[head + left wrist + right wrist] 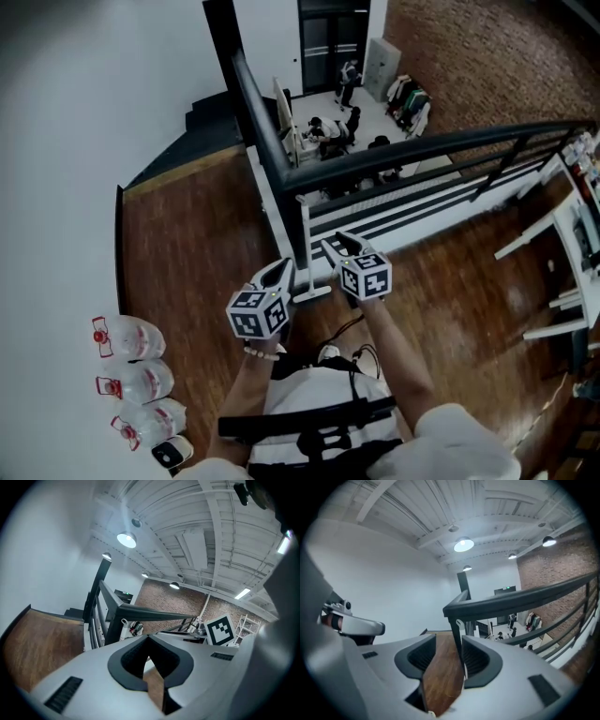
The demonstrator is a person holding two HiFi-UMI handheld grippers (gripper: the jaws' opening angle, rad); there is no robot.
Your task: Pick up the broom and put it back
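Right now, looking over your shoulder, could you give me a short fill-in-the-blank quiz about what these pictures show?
1. The right gripper has its fingers ___, with only floor showing between them.
2. The left gripper has its fingers ___, tips touching.
3. The floor up here is made of ___.
4. The water bottles stand by the wall on the person's ___ side.

Missing words: open; shut; wood; left.
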